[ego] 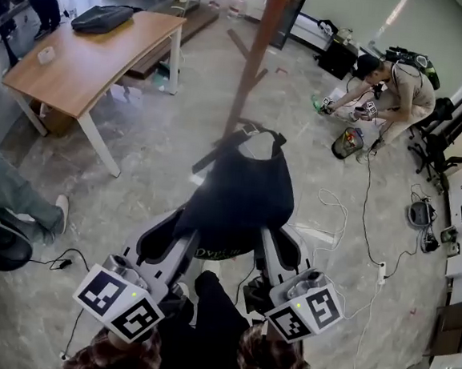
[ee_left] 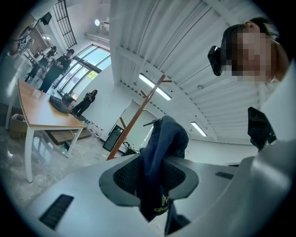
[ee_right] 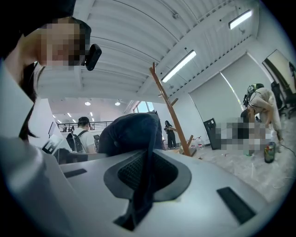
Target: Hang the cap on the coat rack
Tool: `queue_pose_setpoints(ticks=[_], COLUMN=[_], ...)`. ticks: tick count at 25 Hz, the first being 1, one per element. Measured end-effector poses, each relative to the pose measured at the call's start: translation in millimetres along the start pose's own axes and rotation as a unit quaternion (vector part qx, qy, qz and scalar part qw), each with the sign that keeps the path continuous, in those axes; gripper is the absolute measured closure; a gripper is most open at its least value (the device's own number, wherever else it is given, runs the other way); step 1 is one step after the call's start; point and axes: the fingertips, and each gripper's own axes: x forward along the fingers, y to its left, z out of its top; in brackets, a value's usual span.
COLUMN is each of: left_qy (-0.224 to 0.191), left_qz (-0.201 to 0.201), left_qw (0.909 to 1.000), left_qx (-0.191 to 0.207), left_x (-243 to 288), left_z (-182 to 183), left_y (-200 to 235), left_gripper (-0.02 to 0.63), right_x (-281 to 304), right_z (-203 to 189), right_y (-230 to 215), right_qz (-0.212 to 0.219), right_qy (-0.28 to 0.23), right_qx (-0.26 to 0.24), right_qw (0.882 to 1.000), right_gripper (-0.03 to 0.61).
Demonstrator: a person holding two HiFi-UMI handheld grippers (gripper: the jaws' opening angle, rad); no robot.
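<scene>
A dark navy cap (ego: 242, 193) hangs between my two grippers, low in front of me, with its strap end toward the rack. My left gripper (ego: 180, 230) is shut on the cap's left edge and my right gripper (ego: 278, 244) on its right edge. In the left gripper view the cap (ee_left: 159, 152) is pinched in the gripper (ee_left: 155, 185), its cloth hanging below the pads. The right gripper view shows the cap (ee_right: 132, 134) bunched above the gripper (ee_right: 145, 180). The wooden coat rack (ego: 254, 53) rises just beyond the cap, and its pole with pegs also appears as the rack (ee_left: 134, 120) and the rack (ee_right: 169, 109).
A wooden table (ego: 89, 59) with a black bag (ego: 105, 18) stands at the back left. A person (ego: 388, 89) crouches on the floor at the back right among bags. Cables (ego: 365, 215) trail over the floor on the right. A seated person's leg (ego: 20, 201) is at the left.
</scene>
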Motion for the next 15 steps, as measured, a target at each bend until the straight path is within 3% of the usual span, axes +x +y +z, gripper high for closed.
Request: queue_pose_setpoints(ticks=[8,15], left_qy=[-0.008,-0.035], left_qz=[0.003,0.016], left_qw=[1.0,0.9992], left_qx=[0.0,0.006], left_x=[89,133], left_z=[27,3], left_y=[21,40], left_gripper=[0.497,0.497], right_x=[61,81], right_z=[31,16], right_y=[-70,-121], right_qz=[0.007,0.038], right_qy=[0.0,-0.005], right_qx=[-0.001,-0.008], right_qw=[1.0,0.999], right_gripper=[0.552,0.552])
